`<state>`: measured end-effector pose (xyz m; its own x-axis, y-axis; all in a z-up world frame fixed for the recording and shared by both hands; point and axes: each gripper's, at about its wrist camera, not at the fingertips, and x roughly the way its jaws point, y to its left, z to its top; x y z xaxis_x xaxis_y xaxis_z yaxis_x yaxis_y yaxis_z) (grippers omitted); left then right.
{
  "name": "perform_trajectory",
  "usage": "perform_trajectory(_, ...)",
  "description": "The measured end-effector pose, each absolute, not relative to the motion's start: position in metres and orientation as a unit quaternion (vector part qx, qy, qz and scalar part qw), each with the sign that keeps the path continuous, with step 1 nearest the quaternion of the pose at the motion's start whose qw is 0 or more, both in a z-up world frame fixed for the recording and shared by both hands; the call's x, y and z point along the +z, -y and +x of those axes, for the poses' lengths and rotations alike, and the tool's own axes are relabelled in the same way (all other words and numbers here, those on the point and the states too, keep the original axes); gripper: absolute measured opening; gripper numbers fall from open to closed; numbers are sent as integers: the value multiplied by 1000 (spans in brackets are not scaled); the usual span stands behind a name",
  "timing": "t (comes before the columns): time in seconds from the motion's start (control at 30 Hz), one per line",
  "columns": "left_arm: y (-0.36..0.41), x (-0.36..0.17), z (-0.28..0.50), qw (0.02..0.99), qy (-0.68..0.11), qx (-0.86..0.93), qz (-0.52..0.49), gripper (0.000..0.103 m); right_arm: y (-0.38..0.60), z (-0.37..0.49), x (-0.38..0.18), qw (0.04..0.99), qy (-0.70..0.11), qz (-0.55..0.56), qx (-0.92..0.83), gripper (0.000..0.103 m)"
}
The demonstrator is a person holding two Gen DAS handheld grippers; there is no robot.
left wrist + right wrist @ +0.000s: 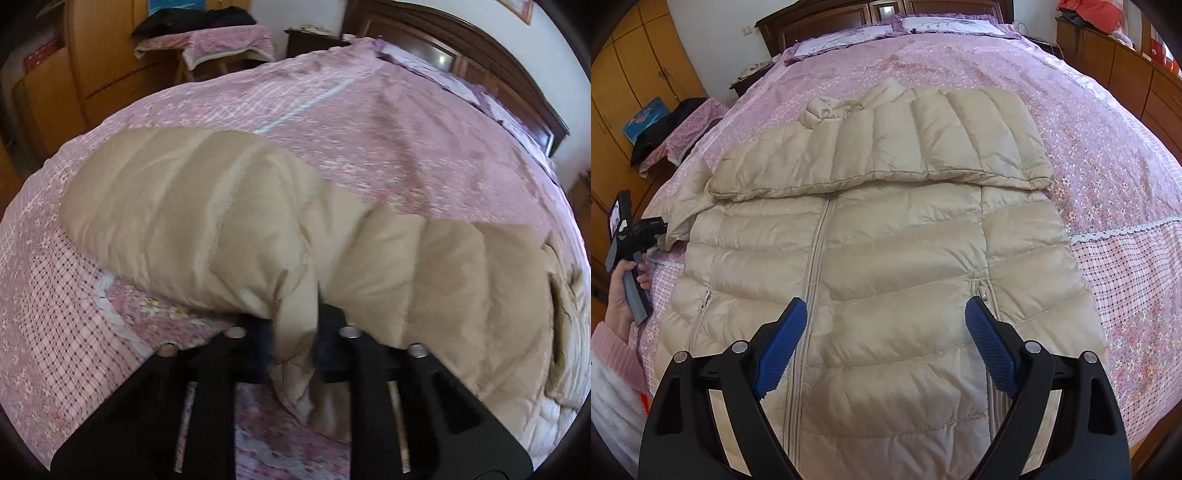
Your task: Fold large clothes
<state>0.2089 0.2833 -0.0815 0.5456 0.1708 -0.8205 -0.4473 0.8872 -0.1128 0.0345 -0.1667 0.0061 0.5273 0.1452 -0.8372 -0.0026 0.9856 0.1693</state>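
We see a beige puffer coat [886,236] lying front up on a bed with a pink floral cover [1108,155], its hem nearest the right wrist camera and its collar toward the far headboard [827,18]. One sleeve [879,147] is folded across the chest, lying sideways over the top of the centre zip [816,251]. Our right gripper [884,332] hangs over the lower front of the coat with its blue pads [779,350] wide apart and nothing between them; the zip runs just beside the left pad. Our left gripper [293,339] has its fingers drawn together on a pinch of the coat's fabric at the edge of the other sleeve [207,221], which lies puffed on the cover just beyond it. In the right wrist view, we make out that gripper at the far left edge of the bed, held by a hand [622,295] in a pink cuff. A wooden wardrobe [635,74] stands on the left beyond the bed.
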Motion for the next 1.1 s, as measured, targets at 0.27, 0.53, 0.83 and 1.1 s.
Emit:
perform_trajectory(0.27, -280, -38, 182, 891, -386, 187, -146, 9, 176, 32, 10, 874, -476, 86, 43, 85)
perform_trajectory(0.53, -277, 28, 140, 923, -312, 171, -149, 9, 177, 30, 11, 876, -470, 97, 49, 85)
perform_trajectory(0.83, -226, 88, 112, 951, -261, 83, -144, 8, 187, 23, 11, 875, -469, 108, 46, 85)
perform_trajectory(1.1, -153, 114, 118, 962, -249, 9, -113, 8, 203, 19, 19, 879, -459, 123, 40, 85)
